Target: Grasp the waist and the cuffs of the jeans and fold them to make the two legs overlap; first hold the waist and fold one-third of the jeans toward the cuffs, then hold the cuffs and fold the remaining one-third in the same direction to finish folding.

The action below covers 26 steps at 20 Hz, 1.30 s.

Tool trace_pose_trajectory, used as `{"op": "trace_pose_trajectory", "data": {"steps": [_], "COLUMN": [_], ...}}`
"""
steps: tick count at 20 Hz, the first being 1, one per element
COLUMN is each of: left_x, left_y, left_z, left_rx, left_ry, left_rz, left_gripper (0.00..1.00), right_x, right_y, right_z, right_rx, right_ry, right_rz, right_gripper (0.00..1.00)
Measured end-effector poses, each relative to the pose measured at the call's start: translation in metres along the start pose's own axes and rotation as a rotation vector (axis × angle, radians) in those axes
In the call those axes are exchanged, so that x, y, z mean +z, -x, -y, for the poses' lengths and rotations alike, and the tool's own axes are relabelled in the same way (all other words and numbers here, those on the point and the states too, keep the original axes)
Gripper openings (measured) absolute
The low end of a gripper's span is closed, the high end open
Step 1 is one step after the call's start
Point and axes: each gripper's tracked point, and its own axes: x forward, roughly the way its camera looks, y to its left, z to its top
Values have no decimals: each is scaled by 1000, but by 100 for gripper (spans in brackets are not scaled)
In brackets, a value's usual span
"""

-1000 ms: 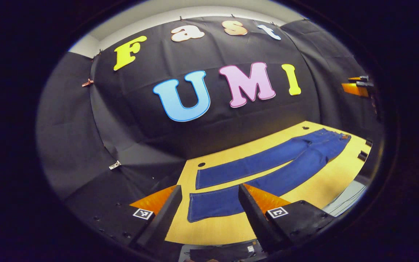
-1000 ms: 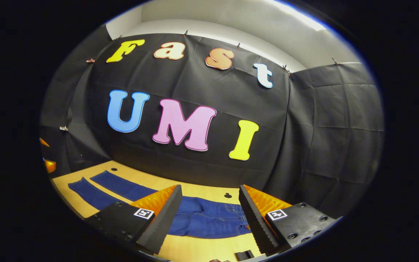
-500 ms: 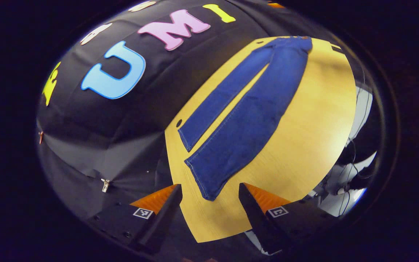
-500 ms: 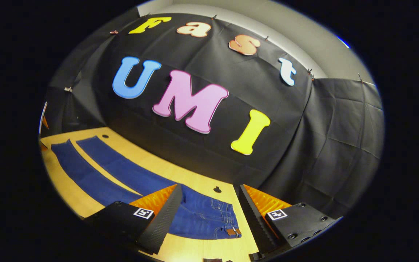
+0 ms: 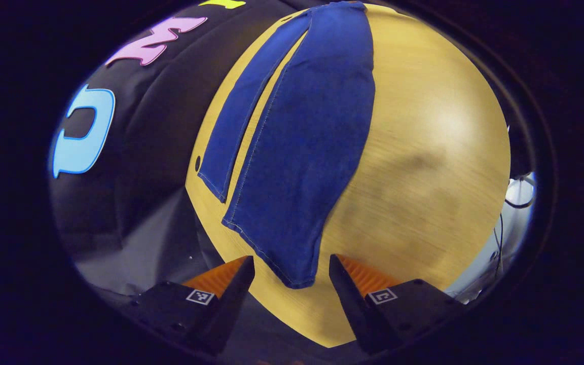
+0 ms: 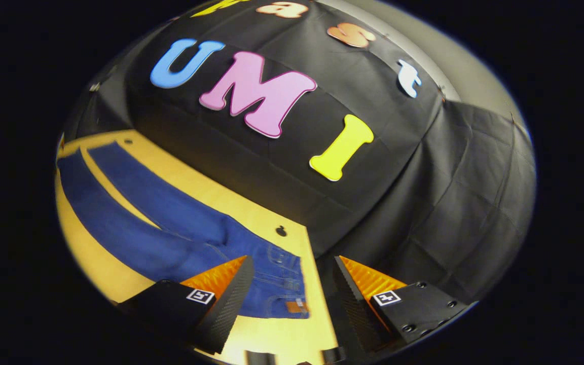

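- Blue denim jeans [image 5: 302, 152] lie flat on the wooden counter [image 5: 424, 167], legs spread apart, unfolded.
- Left gripper [image 5: 292, 284]: fingers apart, holding nothing, hovering at the near leg's cuff [image 5: 277, 253].
- Right gripper [image 6: 292, 289]: fingers apart, empty, over the jeans' waist [image 6: 292, 284] at the counter's end.

- The left gripper view looks down, close above the cuff end of the flat dark blue denim jeans [image 5: 302, 147].
- The right gripper view looks from the waist end [image 6: 277, 284].
- Both share the yellow wooden table [image 5: 424, 152].
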Motion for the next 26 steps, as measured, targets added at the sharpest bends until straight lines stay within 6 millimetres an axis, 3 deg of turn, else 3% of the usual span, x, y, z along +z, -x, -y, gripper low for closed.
{"op": "trace_pose_trajectory", "data": {"steps": [3,5,7,9,10,12,14,16,21,26], "left_x": [7,10,12,15,15,15,17,17,18,17], "left_y": [-11,-14,-18,-25,-25,-26,-27,-27,-24,-26], "left_z": [-6,-5,-2,3,5,5,4,6,8,5], "left_rx": [-38,-55,-59,-74,-87,-95,-95,-114,-135,-101], "left_ry": [-27,-43,-57,-56,-45,-23,-5,24,-7,53], "left_rz": [10,8,5,-4,-7,-9,-6,-12,-41,-65], "left_gripper": [92,83,68,49,33,12,6,6,6,6], "right_x": [-22,-39,-48,-71,-82,-101,-123,-145,-218,-243], "right_y": [-12,-13,-20,-21,-20,-23,-31,-40,-70,-95], "right_z": [0,-6,-9,-10,-8,-3,3,5,-15,-49], "right_rx": [31,75,108,126,128,154,201,273,471,560], "right_ry": [197,274,285,272,281,334,450,595,802,910], "right_rz": [32,33,17,-29,-47,-77,-85,-91,-187,-191], "right_gripper": [96,96,96,96,96,96,96,96,96,96]}}
